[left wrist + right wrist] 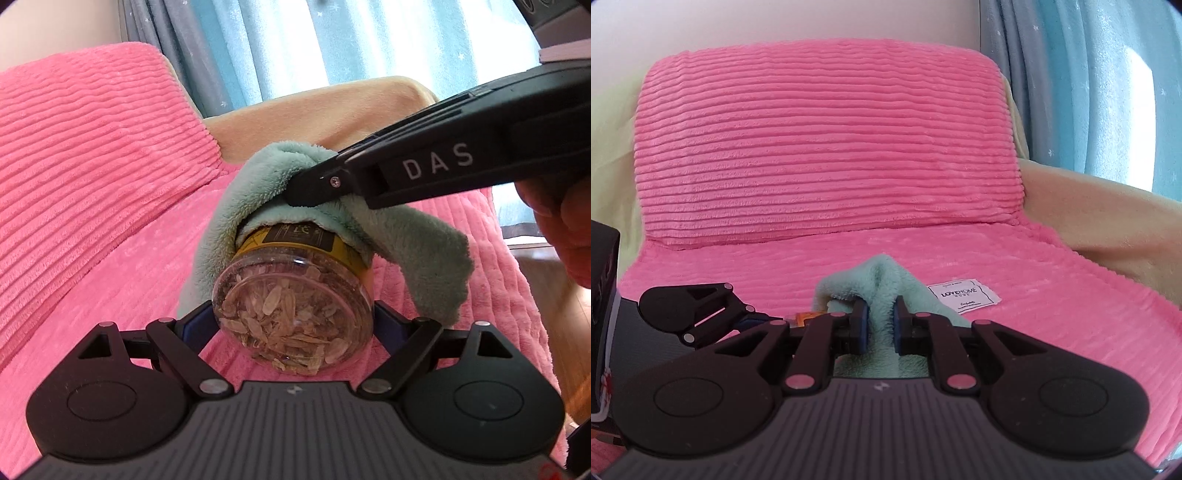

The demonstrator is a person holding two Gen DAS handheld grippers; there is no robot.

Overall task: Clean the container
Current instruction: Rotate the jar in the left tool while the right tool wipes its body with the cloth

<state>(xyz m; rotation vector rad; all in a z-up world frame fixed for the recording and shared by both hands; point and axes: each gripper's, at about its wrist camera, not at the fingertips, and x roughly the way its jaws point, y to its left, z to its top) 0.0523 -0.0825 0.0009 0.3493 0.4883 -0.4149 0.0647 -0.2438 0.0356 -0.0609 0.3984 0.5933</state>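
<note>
A clear plastic jar with a yellow and black label, holding pale dried slices, lies on its side with its base toward the left wrist camera. My left gripper is shut on the jar near its base. A mint-green fluffy cloth drapes over the jar's far end and hides its lid. My right gripper comes in from the upper right and is shut on the cloth on top of the jar. In the right wrist view the cloth bunches up between my right gripper pads, and the jar is almost hidden.
A pink ribbed blanket covers the cushion and seat of a beige armchair. A white fabric label lies on the seat. Blue curtains hang at the right. A person's hand holds the right gripper.
</note>
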